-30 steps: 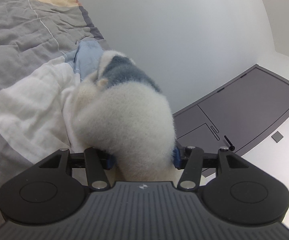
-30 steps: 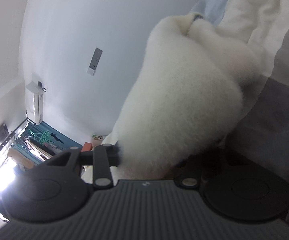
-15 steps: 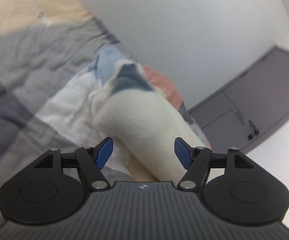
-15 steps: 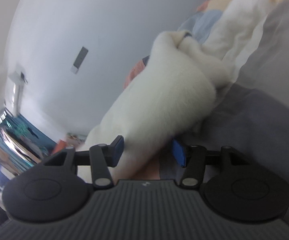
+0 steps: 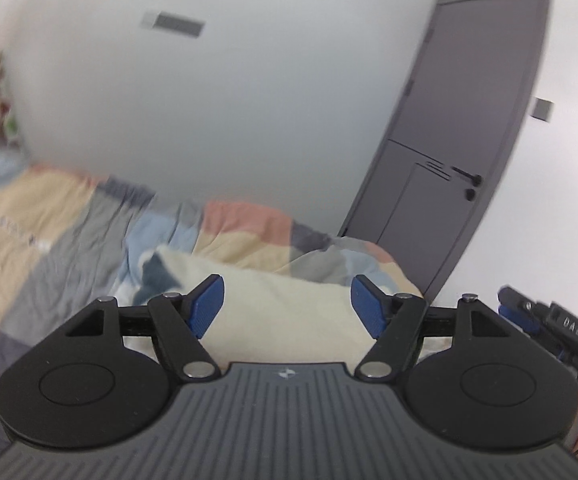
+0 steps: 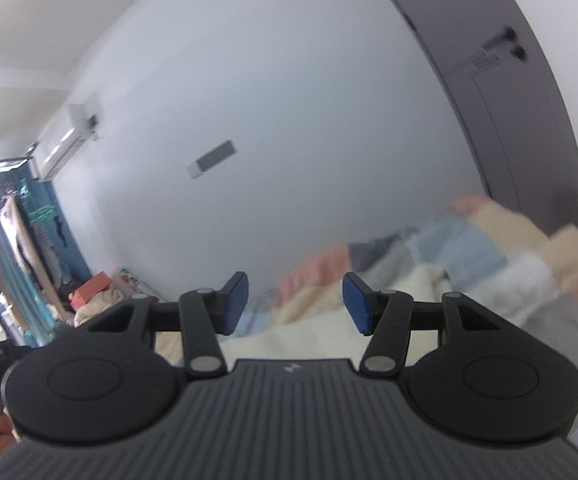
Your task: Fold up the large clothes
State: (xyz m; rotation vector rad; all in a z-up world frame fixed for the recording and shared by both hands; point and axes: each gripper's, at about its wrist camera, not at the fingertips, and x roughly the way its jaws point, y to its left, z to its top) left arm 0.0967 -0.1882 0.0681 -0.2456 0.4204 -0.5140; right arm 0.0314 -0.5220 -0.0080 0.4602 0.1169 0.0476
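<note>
Fold released; both tools clear.
Left hand-held gripper (image 5: 287, 304) and right hand-held gripper (image 6: 295, 303) gape empty, jaws just widened; check cream fleece (image 5: 289, 320) lies square on bed (image 5: 49, 232).

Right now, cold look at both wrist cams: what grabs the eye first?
The cream fleece garment lying low centre on the patchwork quilt, framed between the blue pads of the open left gripper, not gripped. The right gripper is open too, nothing between its pads. Behind, a tall grey door stands at the right against the plain white wall.
</note>
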